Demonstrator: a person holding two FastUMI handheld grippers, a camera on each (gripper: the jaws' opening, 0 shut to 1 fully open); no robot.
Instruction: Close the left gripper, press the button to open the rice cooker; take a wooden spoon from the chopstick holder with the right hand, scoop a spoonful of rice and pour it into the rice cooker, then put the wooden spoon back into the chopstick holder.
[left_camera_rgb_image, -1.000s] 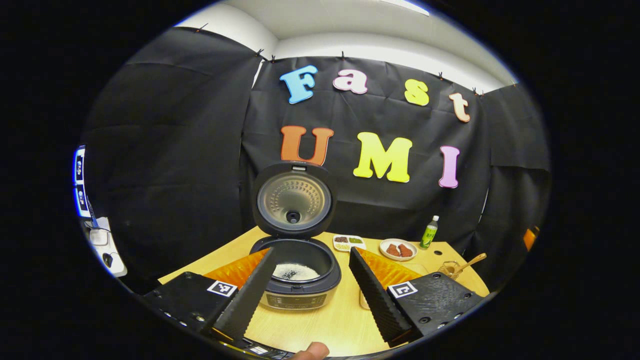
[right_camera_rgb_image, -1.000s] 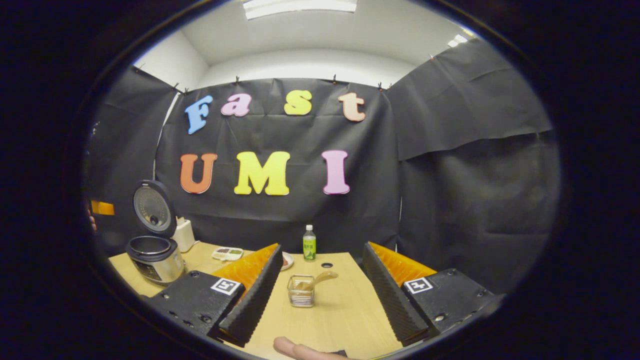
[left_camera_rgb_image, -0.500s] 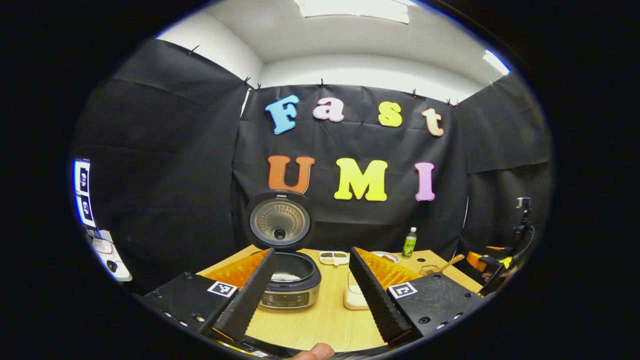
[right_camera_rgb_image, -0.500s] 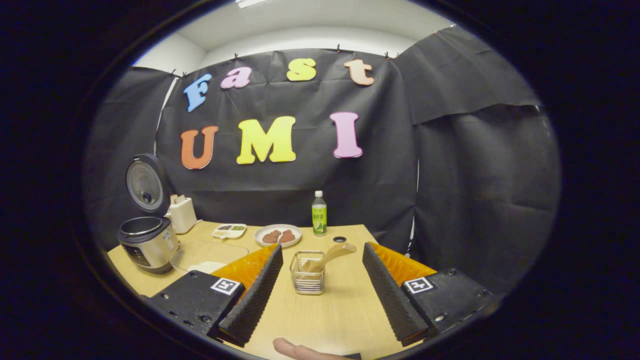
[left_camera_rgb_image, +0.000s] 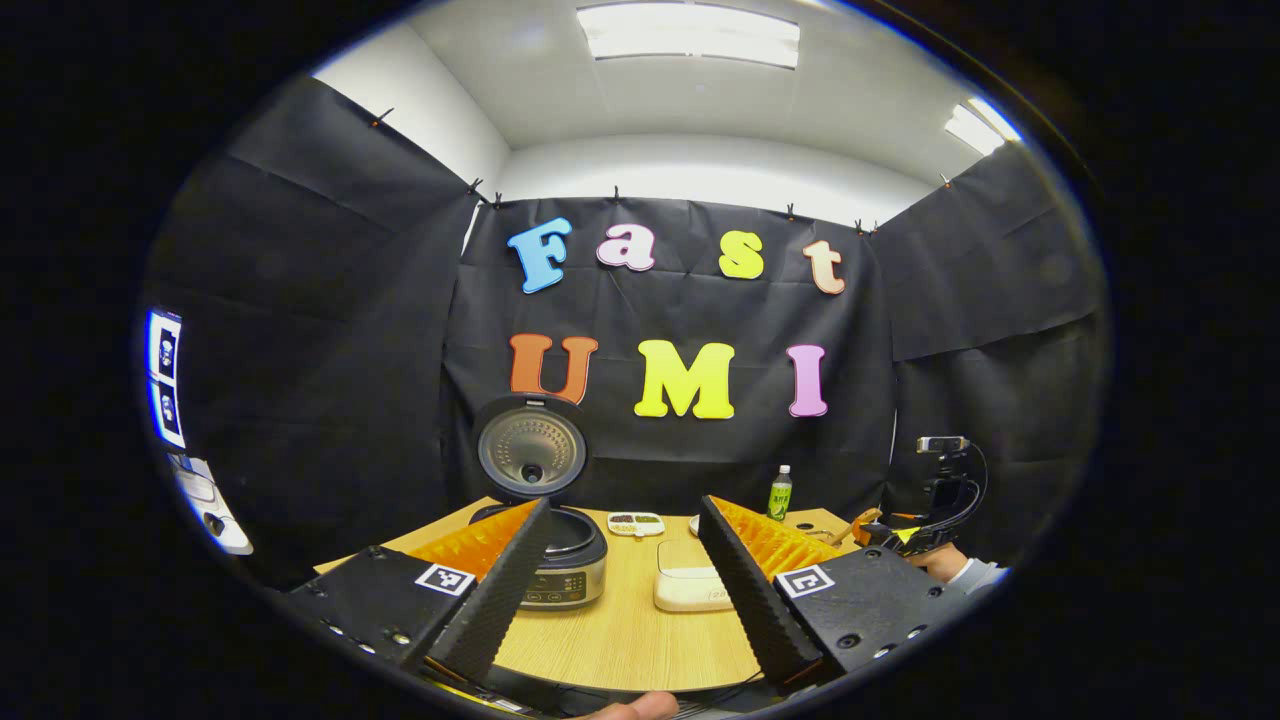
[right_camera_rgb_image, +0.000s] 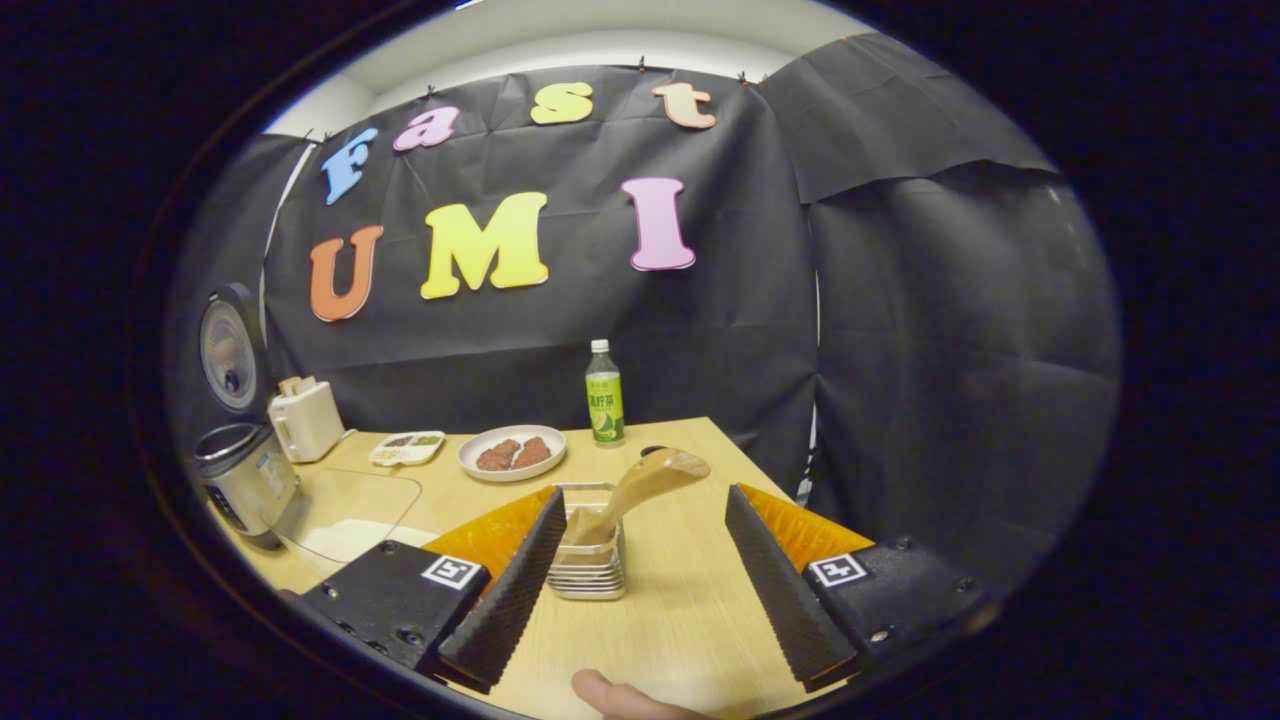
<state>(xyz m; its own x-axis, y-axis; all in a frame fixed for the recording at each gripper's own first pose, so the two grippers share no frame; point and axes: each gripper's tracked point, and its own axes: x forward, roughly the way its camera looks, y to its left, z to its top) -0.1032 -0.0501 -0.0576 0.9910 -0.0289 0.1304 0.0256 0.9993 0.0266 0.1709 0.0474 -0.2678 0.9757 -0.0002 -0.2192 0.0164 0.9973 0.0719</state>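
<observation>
In the left gripper view the rice cooker (left_camera_rgb_image: 565, 565) stands on the wooden table with its lid (left_camera_rgb_image: 530, 447) raised upright. My left gripper (left_camera_rgb_image: 623, 503) is open and empty, held back from the cooker. My right gripper (right_camera_rgb_image: 643, 492) is also open, with nothing between its fingers. Just ahead of it stands the wire chopstick holder (right_camera_rgb_image: 590, 565), partly hidden by one finger (right_camera_rgb_image: 510, 590). The wooden spoon (right_camera_rgb_image: 640, 485) leans out of the holder toward the right. The open rice cooker (right_camera_rgb_image: 240, 480) is at the far left of the right gripper view.
A white rice container (left_camera_rgb_image: 688, 590) sits right of the cooker; its clear lid (right_camera_rgb_image: 345, 505) shows in the right gripper view. A plate of food (right_camera_rgb_image: 512, 452), a small sectioned tray (right_camera_rgb_image: 405, 448), a green bottle (right_camera_rgb_image: 603, 405) and a white appliance (right_camera_rgb_image: 305, 417) line the table's back.
My left gripper has drawn back from the open cooker, which now looks smaller. My right gripper has moved closer to the chopstick holder and spoon.
</observation>
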